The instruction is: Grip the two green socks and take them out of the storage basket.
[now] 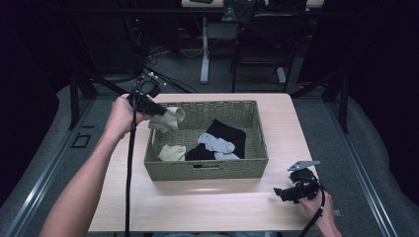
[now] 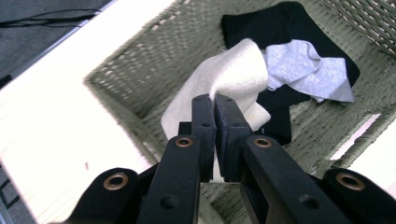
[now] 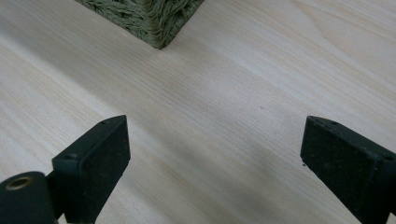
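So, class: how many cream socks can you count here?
2: one cream sock hangs from the left claw over the basket; another lies inside. More may be hidden.

Basket [image 1: 207,168] mid-table [image 1: 197,202]; socks [image 1: 217,143] inside it.

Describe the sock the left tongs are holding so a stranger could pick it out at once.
Start at the woven basket in the middle of the table. Above its far left corner, the left tongs pinch a cream sock in the air. A second cream sock lies inside the basket; this one hangs.
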`<control>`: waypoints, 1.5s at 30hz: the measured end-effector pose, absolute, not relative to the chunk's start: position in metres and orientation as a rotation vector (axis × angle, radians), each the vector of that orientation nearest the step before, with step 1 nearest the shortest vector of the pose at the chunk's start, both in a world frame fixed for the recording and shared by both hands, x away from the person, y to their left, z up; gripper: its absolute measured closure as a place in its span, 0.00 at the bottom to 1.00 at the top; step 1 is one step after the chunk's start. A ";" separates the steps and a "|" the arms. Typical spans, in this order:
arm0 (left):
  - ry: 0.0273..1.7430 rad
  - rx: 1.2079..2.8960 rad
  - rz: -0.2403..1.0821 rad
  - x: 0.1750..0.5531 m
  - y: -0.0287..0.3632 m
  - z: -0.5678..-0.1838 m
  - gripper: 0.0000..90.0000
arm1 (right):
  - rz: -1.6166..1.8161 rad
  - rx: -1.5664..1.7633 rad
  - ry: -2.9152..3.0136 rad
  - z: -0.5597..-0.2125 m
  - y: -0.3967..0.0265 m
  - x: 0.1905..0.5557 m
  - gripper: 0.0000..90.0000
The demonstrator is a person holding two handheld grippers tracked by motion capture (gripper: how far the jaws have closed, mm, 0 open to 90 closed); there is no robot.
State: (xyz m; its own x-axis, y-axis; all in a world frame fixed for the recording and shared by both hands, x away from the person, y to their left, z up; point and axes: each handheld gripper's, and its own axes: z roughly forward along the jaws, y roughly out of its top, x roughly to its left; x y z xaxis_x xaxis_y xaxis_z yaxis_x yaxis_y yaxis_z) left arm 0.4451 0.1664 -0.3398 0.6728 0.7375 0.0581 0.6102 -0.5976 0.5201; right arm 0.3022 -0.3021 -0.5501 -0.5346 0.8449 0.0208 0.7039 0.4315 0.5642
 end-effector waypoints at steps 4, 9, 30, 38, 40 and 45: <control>1.071 2.403 0.397 0.442 0.180 -0.330 0.97 | 0.760 1.344 2.428 -0.550 -0.303 0.302 0.09; 1.111 2.375 0.421 0.438 0.198 -0.325 0.97 | 0.778 1.359 2.405 -0.551 -0.303 0.300 0.09; 1.387 2.231 0.473 0.423 0.294 -0.342 0.97 | 0.755 1.356 2.414 -0.550 -0.304 0.301 0.09; 1.512 2.191 0.418 0.426 0.321 -0.379 0.97 | 0.755 1.359 2.421 -0.550 -0.304 0.302 0.09; 1.531 2.187 0.406 0.427 0.325 -0.387 0.97 | 0.756 1.360 2.420 -0.550 -0.304 0.302 0.09; 1.575 2.168 0.384 0.428 0.330 -0.408 0.97 | 0.755 1.367 2.419 -0.551 -0.304 0.302 0.09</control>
State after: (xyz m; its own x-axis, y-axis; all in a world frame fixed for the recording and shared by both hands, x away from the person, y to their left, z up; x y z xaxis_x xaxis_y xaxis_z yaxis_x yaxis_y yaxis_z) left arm 0.4279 0.3301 -0.4084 0.3159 0.9484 -0.0284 0.8292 -0.2614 0.4941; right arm 0.3018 -0.3042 -0.5505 -0.5224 0.8523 0.0268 0.7162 0.4214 0.5563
